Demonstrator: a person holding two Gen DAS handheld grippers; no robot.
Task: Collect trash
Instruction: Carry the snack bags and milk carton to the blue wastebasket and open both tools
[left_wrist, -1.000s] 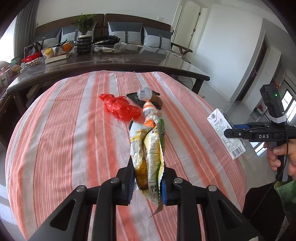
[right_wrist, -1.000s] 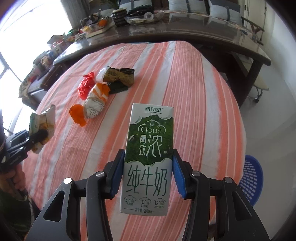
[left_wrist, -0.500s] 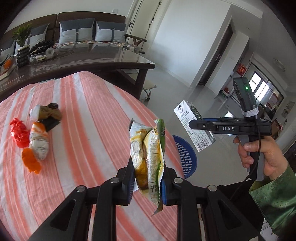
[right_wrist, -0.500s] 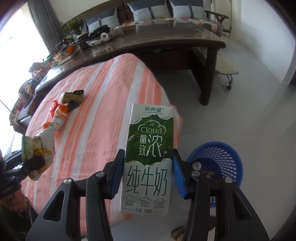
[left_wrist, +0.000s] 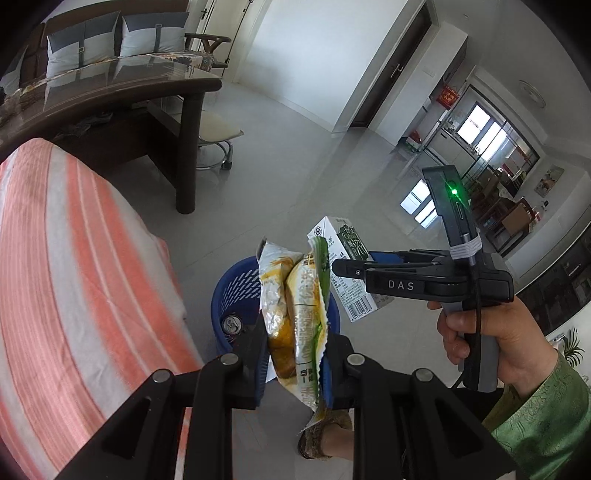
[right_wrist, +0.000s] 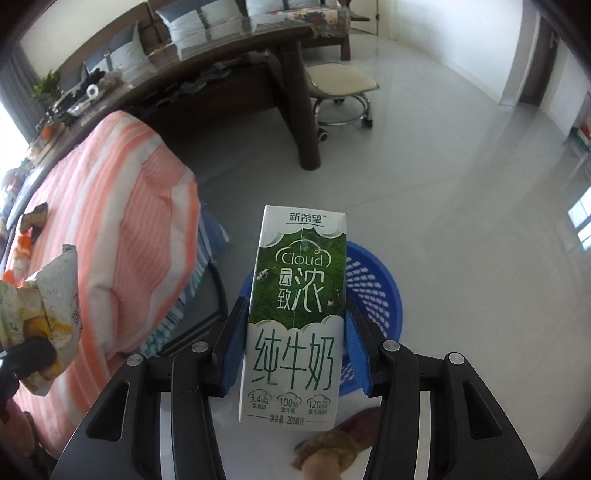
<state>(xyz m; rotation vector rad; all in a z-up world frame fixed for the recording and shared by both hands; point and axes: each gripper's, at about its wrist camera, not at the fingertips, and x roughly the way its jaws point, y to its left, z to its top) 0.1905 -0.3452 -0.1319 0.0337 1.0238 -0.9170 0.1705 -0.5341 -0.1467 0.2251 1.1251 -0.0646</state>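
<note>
The left tool (left_wrist: 293, 363) points steeply down past the edge of the counter (left_wrist: 74, 266) with its orange-and-white striped cloth, its blue pads clamped narrow on a crumpled snack wrapper (left_wrist: 293, 306). The wrapper is yellow, white and green, creased and torn at the lower edge, and it stands up between the pads, directly above a blue slotted basket (left_wrist: 236, 288) on the pale tiled floor. A drink can (left_wrist: 231, 324) lies inside the basket.

The right tool (right_wrist: 295, 350) also tilts down, held by a hand (left_wrist: 491, 339) in a green patterned sleeve (left_wrist: 543, 417), fingers wrapped round the grey handle. Its blue pads press the two sides of a milk carton (right_wrist: 295, 314), held upright at medium width. The carton is white and green with Chinese lettering and the word "Cloud"; a barcode shows on its side in the left view. It hangs over the near rim of the basket, just beside the wrapper.
</note>
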